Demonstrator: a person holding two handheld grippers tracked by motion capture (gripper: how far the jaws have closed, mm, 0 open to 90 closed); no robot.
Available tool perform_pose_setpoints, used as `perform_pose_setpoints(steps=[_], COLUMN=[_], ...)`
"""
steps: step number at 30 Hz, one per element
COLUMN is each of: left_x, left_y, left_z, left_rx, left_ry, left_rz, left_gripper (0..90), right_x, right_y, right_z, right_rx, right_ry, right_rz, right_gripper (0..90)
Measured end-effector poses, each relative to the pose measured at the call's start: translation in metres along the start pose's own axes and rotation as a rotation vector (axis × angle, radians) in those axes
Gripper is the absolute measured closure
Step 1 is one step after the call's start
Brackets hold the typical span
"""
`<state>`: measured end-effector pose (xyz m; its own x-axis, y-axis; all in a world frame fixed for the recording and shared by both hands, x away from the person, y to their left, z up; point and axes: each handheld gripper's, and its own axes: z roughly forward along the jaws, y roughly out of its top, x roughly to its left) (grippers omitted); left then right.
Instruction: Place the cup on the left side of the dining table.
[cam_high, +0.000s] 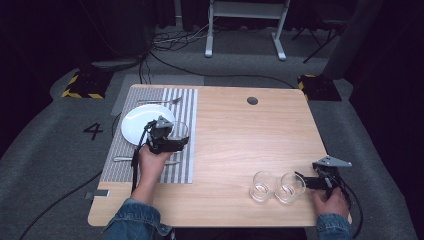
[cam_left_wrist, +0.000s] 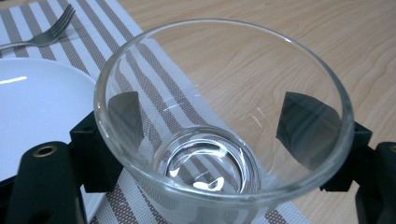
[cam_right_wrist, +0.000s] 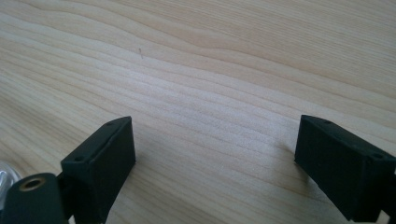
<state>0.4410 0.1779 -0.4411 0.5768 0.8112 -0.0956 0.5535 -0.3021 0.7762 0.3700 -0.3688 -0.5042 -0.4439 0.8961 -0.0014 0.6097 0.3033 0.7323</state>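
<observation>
I have left gripper (cam_high: 176, 142) clamped on glass tumbler (cam_left_wrist: 219, 135) – above striped placemat (cam_high: 186, 131), just right of white plate (cam_high: 134, 125). Step, I judge: placing. Next – lower upright, release. Right gripper (cam_right_wrist: 215, 158) jaws apart, empty.

The glass (cam_left_wrist: 224, 135) I held in my left gripper (cam_left_wrist: 224, 116) was clear and glossy, smooth-walled, with bright glints in its thick base. My gripper's jaws were matt black plastic. Beneath lay a woven placemat (cam_left_wrist: 154, 79), striped grey and white, its weave looking slightly rough. The plate (cam_left_wrist: 37, 107) beside it was shiny white ceramic, and the fork (cam_left_wrist: 46, 32) was polished metal. The table (cam_right_wrist: 210, 70) was pale wood with a smooth, satin grain.
</observation>
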Motion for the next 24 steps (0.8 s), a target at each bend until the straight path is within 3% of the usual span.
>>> perform_pose_setpoints(steps=[5,9,16,21,22,23,24], left_x=[0.009,0.009,0.015,0.016,0.016,0.012,0.011], left_y=[-0.005,-0.008,-0.012,-0.012,-0.012,-0.010,-0.010], left_z=[0.011,0.019,0.025,0.026,0.026,0.026,0.026], left_rx=[0.033,0.060,0.048,0.034,0.034,0.036,0.042], left_ry=[0.019,0.102,0.075,0.049,0.049,0.083,0.090], left_rz=[-0.025,-0.008,-0.049,-0.050,-0.050,-0.048,-0.044], left_gripper=[19.7,19.6,19.4,17.2,16.2,14.8,14.5], right_x=[0.000,0.000,0.000,0.000,0.000,0.000,0.000], right_y=[0.000,0.000,0.000,0.000,0.000,0.000,0.000], right_z=[0.000,0.000,0.000,0.000,0.000,0.000,0.000], right_rx=[0.000,0.000,0.000,0.000,0.000,0.000,0.000], right_ry=[0.000,0.000,0.000,0.000,0.000,0.000,0.000], right_rz=[0.000,0.001,0.000,0.000,0.000,0.000,0.001], right_gripper=[12.6,12.6,12.6,12.6,12.6,12.6,12.6])
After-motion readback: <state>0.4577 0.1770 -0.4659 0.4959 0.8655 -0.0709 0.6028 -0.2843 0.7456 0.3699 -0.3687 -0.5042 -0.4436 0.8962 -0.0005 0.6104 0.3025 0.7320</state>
